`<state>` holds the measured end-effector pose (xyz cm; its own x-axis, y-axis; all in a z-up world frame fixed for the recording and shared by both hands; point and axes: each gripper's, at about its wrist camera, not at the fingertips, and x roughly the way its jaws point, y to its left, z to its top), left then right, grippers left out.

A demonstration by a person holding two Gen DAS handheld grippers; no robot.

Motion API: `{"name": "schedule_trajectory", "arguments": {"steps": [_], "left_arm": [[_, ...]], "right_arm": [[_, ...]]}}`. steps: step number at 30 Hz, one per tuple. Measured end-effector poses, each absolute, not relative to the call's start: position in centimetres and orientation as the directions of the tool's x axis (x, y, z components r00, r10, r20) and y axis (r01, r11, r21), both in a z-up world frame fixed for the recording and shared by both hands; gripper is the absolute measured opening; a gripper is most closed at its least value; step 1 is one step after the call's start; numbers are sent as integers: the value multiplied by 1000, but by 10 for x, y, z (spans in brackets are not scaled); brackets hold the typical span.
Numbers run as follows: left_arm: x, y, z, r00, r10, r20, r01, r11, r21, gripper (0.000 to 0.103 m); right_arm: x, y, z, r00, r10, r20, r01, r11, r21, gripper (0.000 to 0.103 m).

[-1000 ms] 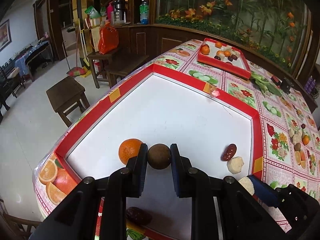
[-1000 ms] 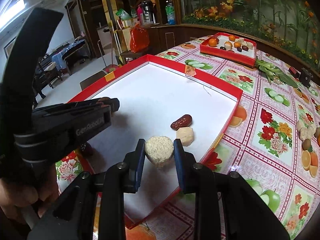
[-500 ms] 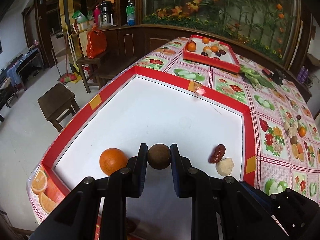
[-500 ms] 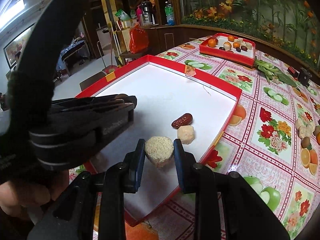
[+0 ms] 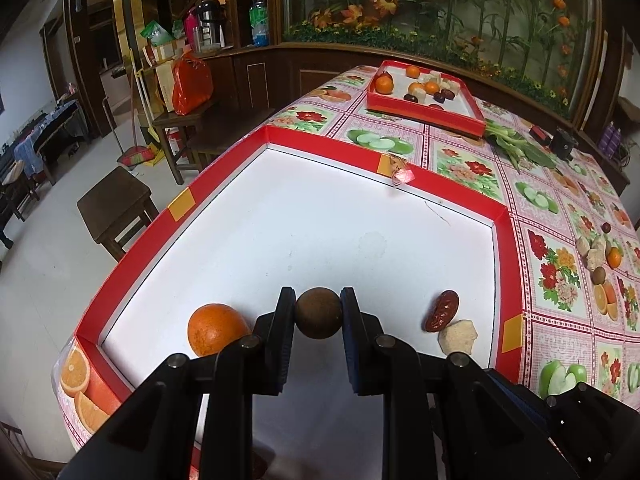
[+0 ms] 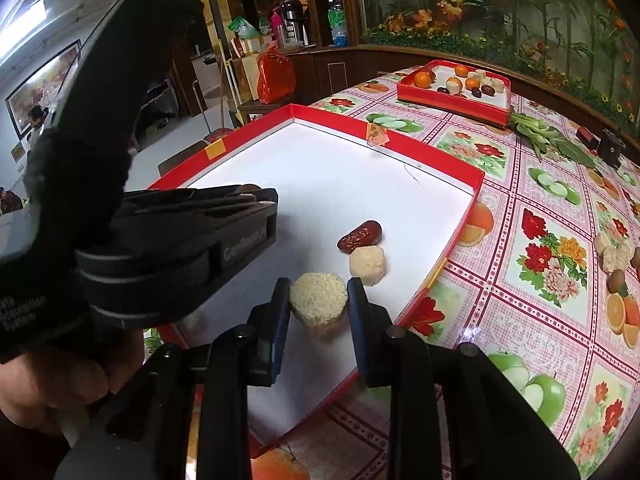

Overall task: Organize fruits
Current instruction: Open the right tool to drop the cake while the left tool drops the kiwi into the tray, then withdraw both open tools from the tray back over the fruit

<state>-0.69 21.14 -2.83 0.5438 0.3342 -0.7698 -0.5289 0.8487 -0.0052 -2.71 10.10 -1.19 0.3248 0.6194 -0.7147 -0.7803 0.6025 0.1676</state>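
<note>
Two grippers [image 5: 319, 312] [image 6: 319, 305] clamped on fruit, tray rim [image 5: 505, 240] near, centre open

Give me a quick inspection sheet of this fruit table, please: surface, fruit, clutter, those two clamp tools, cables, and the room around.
Surface: floral tablecloth; big red tray, white floor.
Job's things: orange, red date and pale chunk in the tray; loose fruit pile on the cloth.
Clutter: far red tray with fruit; greens.
Grippers: left gripper shut on brown round fruit; right gripper shut on grainy pale piece.
Cables: nothing seen.
Surroundings: wooden stool, orange bag, plant display.
</note>
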Motion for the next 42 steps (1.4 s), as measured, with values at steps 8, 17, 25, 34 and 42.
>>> {"name": "schedule_trajectory", "arguments": {"steps": [8, 17, 25, 34, 42], "left_arm": [[-4, 211, -31, 540, 330, -774, -529, 848, -7, 21], [-15, 217, -27, 547, 300, -782, -559, 826, -74, 84], [-34, 193, 5, 599, 351, -720, -568, 819, -74, 84], [-10, 118, 18, 691, 261, -674, -418, 905, -78, 84], [32, 80, -4, 666, 193, -720, -320, 946, -43, 84]], "right_arm": [[-23, 102, -16, 317, 616, -721, -776, 605, 176, 31], [-27, 94, -5, 349, 621, -702, -772, 615, 161, 80], [-23, 29, 22, 457, 637, -621, -719, 675, 164, 81], [58, -100, -11, 601, 411, -686, -429, 889, 158, 79], [129, -95, -30, 571, 359, -738, -389, 910, 142, 53]]}}
